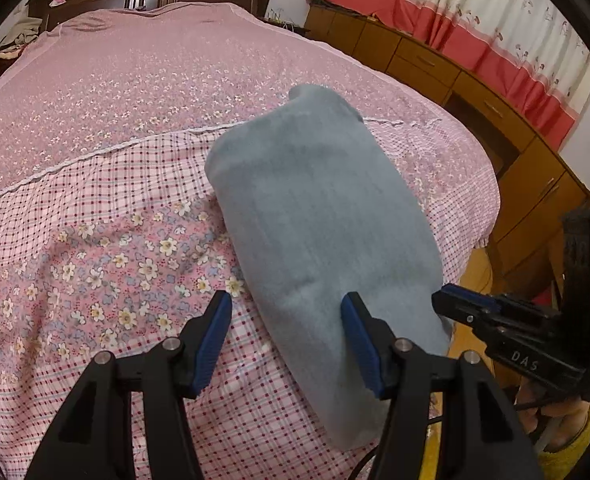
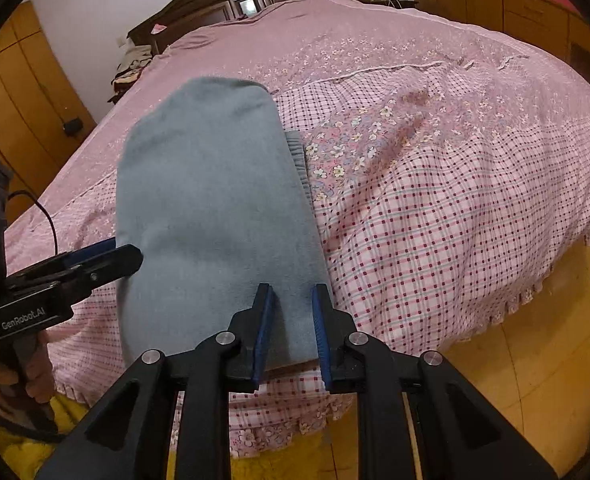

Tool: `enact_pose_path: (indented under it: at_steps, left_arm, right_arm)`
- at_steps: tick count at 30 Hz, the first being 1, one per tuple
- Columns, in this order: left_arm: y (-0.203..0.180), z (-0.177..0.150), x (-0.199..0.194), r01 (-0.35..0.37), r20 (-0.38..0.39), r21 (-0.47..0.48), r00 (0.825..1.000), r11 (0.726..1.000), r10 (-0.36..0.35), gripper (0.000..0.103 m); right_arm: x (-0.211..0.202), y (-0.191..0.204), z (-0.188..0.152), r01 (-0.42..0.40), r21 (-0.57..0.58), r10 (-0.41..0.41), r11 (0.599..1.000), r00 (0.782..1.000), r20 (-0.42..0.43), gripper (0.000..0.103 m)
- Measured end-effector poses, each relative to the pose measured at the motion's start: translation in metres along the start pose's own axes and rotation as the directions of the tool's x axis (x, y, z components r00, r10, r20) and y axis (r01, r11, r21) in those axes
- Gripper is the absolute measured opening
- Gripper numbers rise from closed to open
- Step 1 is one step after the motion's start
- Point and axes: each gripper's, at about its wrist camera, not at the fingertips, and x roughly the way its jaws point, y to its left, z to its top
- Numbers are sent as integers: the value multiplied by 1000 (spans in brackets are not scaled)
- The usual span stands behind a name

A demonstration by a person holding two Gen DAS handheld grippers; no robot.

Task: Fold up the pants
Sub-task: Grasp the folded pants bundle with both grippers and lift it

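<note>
Already the pants (image 1: pixel 323 232) lie folded at mid-frame on the bed (image 1: pixel 95 160). Left gripper (image 1: pixel 287 320) gapes wide and empty; right gripper (image 2: pixel 293 320) stands narrowly parted over the near hem, clamping nothing. Next, I judge: one more fold, or retreat.

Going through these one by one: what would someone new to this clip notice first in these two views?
The blue-grey pants, folded into a long soft bundle, lie at the near corner of the bed on its pink floral and checked cover. Both hand-held grippers frame the near end: the left hand-held gripper is open at its left edge, and the right hand-held gripper has narrow jaws over the near right edge. Behind, red-banded curtains hang over wooden cabinets.
</note>
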Motion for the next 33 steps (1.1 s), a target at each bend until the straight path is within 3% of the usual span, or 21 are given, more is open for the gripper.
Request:
enact_pose_path:
  at_steps: [4, 9, 12, 19, 28, 33]
  left_arm:
    - [1, -1, -6, -8, 8, -8, 1000, 1000, 8, 61]
    - [3, -3, -7, -9, 8, -18, 1000, 1000, 9, 62]
    - [6, -3, -6, -17, 13, -23, 1000, 1000, 18, 68]
    - [14, 0, 3, -1, 14, -46, 1000, 999, 2, 72]
    - [19, 10, 21, 46, 5, -83, 999, 995, -45, 77]
    - [20, 19, 27, 61, 2, -89, 998, 994, -61, 78]
  right_arm:
    - [-20, 3, 7, 42, -28, -41, 999, 999, 22, 27]
    - [-34, 5, 28, 32, -70, -25, 997, 995, 97, 58]
    - [-23, 7, 39, 2, -76, 4, 997, 997, 79, 58]
    - [9, 11, 45, -78, -91, 80, 993, 997, 13, 58]
    - [31, -7, 49, -215, 4, 215, 977, 976, -22, 63]
    - [36, -5, 53, -256, -9, 256, 967, 966, -28, 64]
